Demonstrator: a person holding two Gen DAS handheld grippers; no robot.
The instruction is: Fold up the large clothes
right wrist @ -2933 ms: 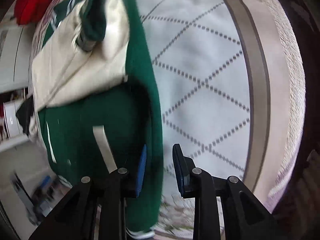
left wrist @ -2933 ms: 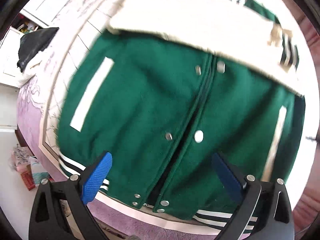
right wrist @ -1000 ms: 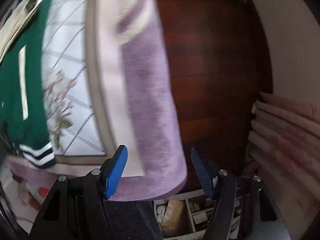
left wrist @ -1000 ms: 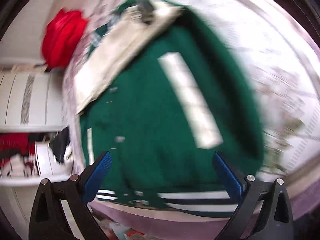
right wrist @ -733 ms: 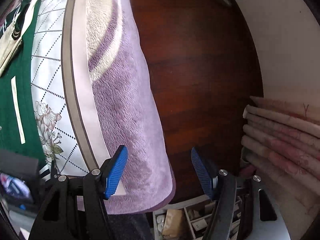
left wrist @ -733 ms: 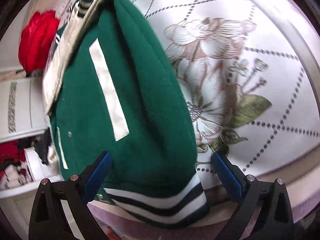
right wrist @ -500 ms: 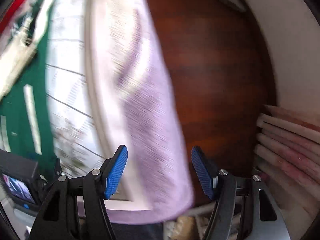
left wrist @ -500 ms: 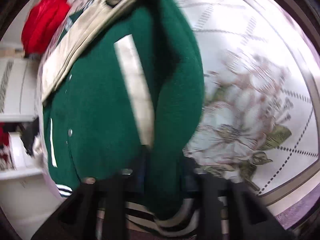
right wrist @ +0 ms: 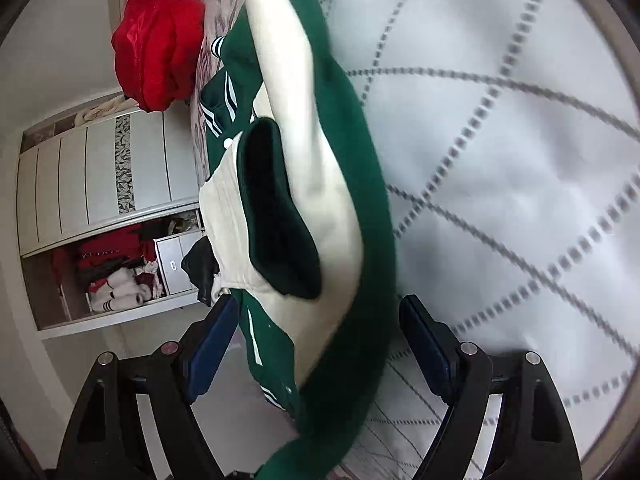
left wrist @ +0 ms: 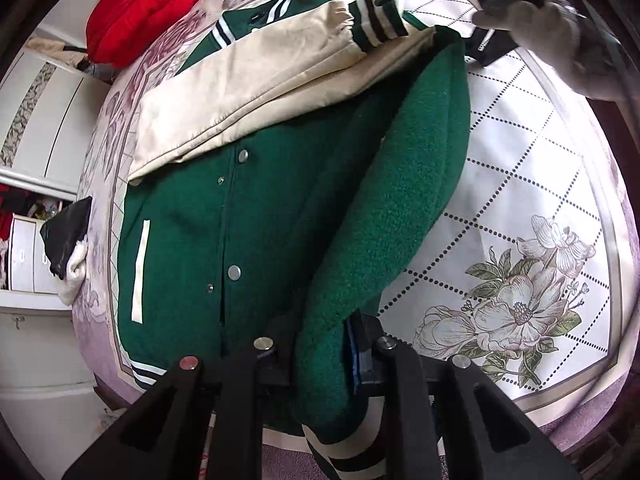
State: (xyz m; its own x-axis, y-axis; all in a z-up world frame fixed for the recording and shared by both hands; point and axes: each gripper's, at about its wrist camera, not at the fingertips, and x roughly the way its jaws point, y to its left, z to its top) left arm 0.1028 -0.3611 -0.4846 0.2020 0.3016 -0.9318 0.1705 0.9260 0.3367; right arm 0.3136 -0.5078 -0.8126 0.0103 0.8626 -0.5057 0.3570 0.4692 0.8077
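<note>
Underneath, a floral quilt (left wrist: pixel 520 184); left claw (left wrist: pixel 320 344) clenches the jacket (left wrist: pixel 248 216), right claw (right wrist: pixel 316 344) opening astride it.

A red puffy garment (left wrist: pixel 140 4) lies at the bed's far end; the floral quilted bedspread (left wrist: pixel 520 200) covers it, white wardrobe (right wrist: pixel 100 176) beyond.

Green varsity jacket (left wrist: pixel 224 240), cream sleeves, right edge lifted, on bed
</note>
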